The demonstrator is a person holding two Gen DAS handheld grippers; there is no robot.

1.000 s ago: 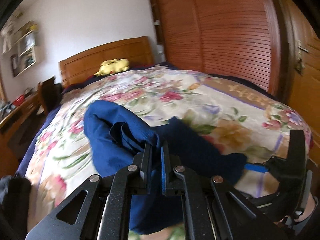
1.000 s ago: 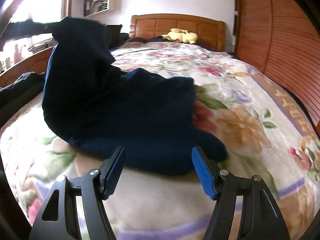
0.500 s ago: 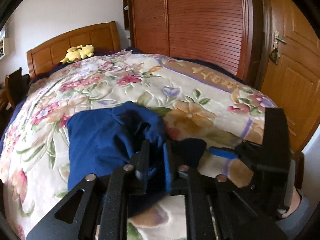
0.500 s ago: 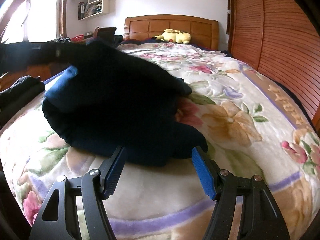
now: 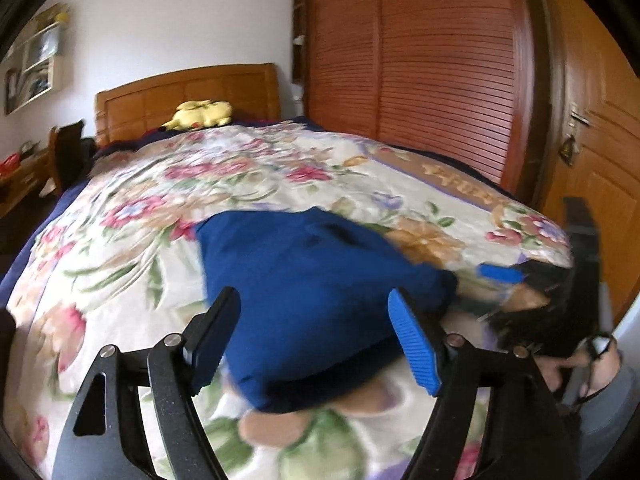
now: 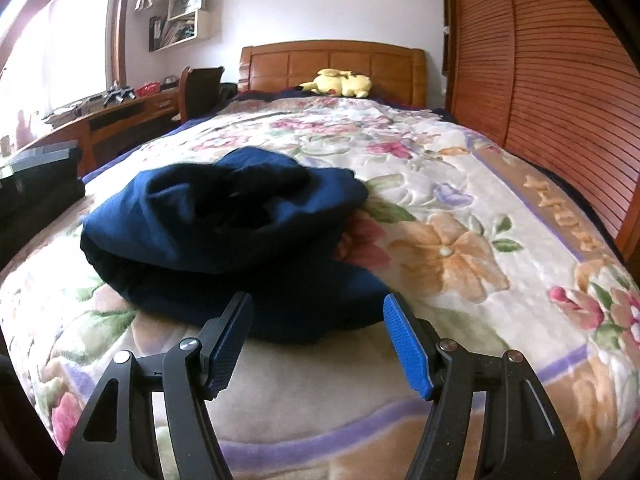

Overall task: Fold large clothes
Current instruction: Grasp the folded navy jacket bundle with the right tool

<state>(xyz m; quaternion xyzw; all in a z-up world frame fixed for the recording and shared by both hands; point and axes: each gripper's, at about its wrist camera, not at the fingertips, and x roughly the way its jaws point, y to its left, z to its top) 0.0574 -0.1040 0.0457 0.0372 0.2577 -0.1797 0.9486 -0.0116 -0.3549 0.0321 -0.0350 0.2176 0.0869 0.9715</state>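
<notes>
A dark blue garment (image 5: 312,280) lies in a loosely folded heap on the floral blanket (image 5: 224,184), its upper layer doubled over the lower one (image 6: 224,224). My left gripper (image 5: 312,308) hovers just before its near edge. The jaws are opening and stand wide, with the cloth beyond the pads and not pinched. My right gripper (image 6: 317,304) is open at the heap's near edge, with nothing between its fingers. In the left wrist view one blue pad (image 5: 500,274) of the right gripper shows at the right edge.
A yellow plush toy (image 6: 340,82) rests by the wooden headboard (image 6: 332,60). Slatted wardrobe doors (image 5: 440,80) and a room door (image 5: 592,140) run along the right of the bed. A desk with a chair (image 6: 200,88) and dark clothing (image 6: 36,184) are on the left.
The left gripper let go of the blue garment and its jaws spread wide. The raised cloth dropped and folded over onto the heap. The right gripper kept still.
</notes>
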